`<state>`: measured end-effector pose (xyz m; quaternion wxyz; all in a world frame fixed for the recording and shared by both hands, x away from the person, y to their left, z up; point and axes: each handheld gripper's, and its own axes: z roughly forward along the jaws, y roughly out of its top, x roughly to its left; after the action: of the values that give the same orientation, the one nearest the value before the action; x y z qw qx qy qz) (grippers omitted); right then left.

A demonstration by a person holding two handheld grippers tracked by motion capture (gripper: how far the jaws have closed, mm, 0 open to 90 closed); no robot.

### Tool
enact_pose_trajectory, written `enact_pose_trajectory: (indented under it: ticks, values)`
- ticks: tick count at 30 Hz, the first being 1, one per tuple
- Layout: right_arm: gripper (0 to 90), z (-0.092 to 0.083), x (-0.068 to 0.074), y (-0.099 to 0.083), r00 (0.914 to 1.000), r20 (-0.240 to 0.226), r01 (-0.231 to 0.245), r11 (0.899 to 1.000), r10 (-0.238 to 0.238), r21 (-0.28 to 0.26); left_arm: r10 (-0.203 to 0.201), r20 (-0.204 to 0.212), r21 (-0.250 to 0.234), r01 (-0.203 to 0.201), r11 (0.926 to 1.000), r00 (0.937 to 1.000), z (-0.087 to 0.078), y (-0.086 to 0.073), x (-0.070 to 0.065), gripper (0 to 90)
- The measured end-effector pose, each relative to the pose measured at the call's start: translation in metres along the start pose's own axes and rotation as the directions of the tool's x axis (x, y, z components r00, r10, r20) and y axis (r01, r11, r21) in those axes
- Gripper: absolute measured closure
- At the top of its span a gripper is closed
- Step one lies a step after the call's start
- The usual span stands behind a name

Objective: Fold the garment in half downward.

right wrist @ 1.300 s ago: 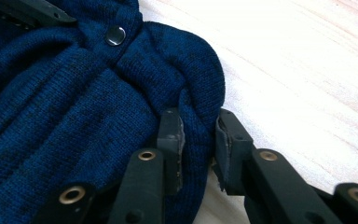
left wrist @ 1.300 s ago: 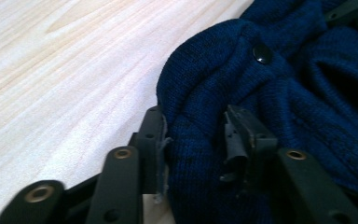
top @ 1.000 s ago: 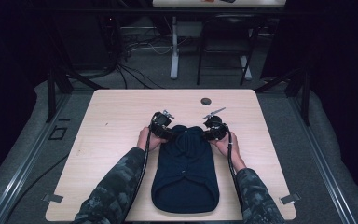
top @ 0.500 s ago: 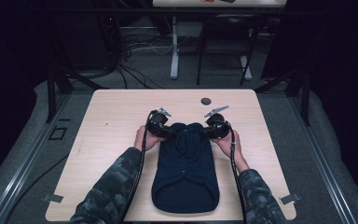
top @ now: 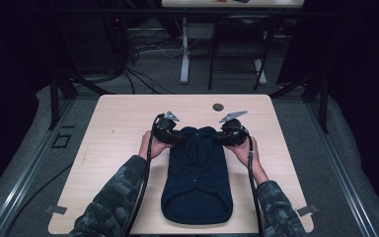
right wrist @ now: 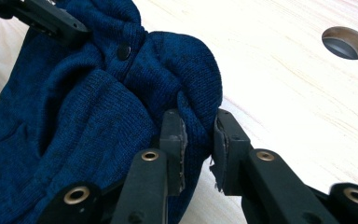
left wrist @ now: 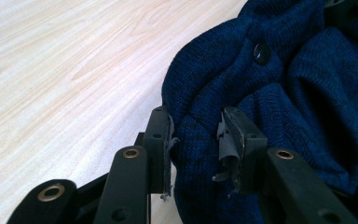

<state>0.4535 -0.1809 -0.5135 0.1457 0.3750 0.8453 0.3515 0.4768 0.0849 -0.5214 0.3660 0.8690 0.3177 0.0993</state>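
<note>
A dark blue knitted cardigan point(top: 197, 177) is lying lengthwise on the pale wooden table point(top: 118, 123), its hem toward the person and its far end bunched up between two handheld grippers. The left gripper point(top: 173, 137) is pinching the garment's far left corner; in the left gripper view its two black jaws are clamped on a thick fold of the knit point(left wrist: 200, 140), with a dark button point(left wrist: 261, 52) showing on the fabric beyond them. The right gripper point(top: 221, 136) is gripping the opposite far corner, and in the right gripper view its jaws are pressing on a ridge of the same knit point(right wrist: 198, 126), with another button point(right wrist: 123, 50) lying farther along the placket. The person's left hand point(top: 150, 144) and right hand point(top: 244, 150), in camouflage-patterned sleeves point(top: 113, 202), are holding the tools on either side of the cardigan. A round cable hole point(top: 218, 106) is sitting in the tabletop just beyond the grippers, well apart from the fabric.
</note>
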Motion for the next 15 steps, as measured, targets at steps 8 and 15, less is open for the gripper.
enact_pose_trajectory:
  ticks: [8, 15]
  values:
    - [75.4, -0.008, 0.001, 0.0, 0.9999, -0.006, 0.009, 1.0, -0.009, -0.018, 0.026, -0.005, -0.021, -0.027, 0.9994, 0.9996, -0.007, 0.003, -0.004, 66.4]
    - [74.9, -0.019, 0.005, 0.003, 0.9996, -0.005, 0.028, 0.999, -0.029, -0.032, 0.042, -0.015, -0.012, -0.042, 0.9991, 0.999, -0.013, 0.006, -0.008, 64.8]
